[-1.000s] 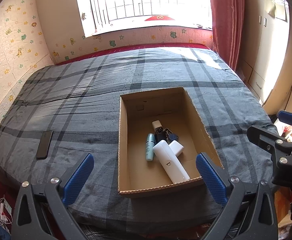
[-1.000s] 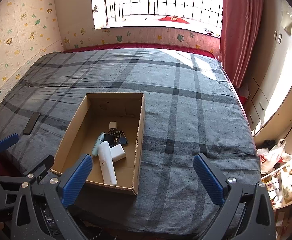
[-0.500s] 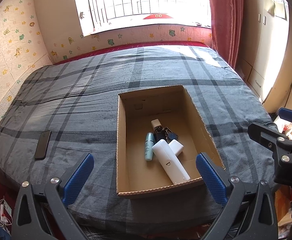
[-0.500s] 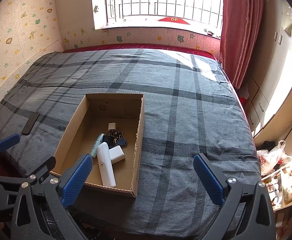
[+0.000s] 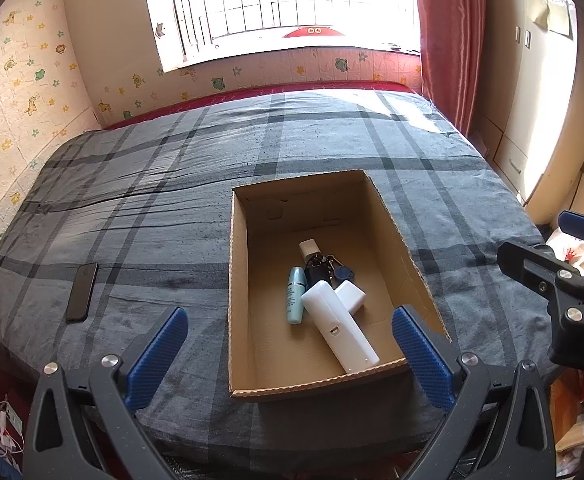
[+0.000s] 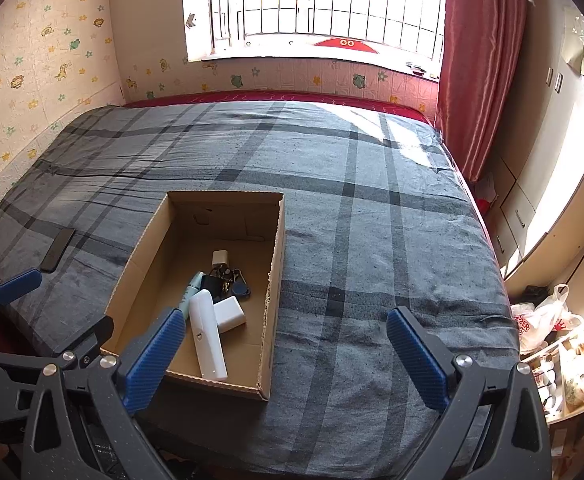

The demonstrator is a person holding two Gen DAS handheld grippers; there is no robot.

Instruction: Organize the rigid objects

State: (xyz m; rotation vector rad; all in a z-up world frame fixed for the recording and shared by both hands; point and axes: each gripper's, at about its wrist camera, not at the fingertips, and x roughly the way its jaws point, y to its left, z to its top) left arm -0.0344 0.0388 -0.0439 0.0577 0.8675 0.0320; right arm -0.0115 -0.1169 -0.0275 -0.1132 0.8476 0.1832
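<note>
Box [image 5: 252,390] ahead of both tongs, items inside | left gripper [image 5: 288,350] and right gripper [image 6: 286,350] wide, empty | next likely: phone [image 5: 82,292], far left.

The white remote [image 5: 342,326] partly covers the charger [image 5: 351,297]; the keys [image 5: 334,266] are too tangled to count.

Both fisheye cameras are looking down and forward from above the foot of the grey plaid-covered bed [image 5: 172,200], facing the barred window [image 6: 312,8]. The left view is sitting left of the open brown cardboard box [image 5: 238,280], the right view to its right, both sharing it and the bed.
</note>
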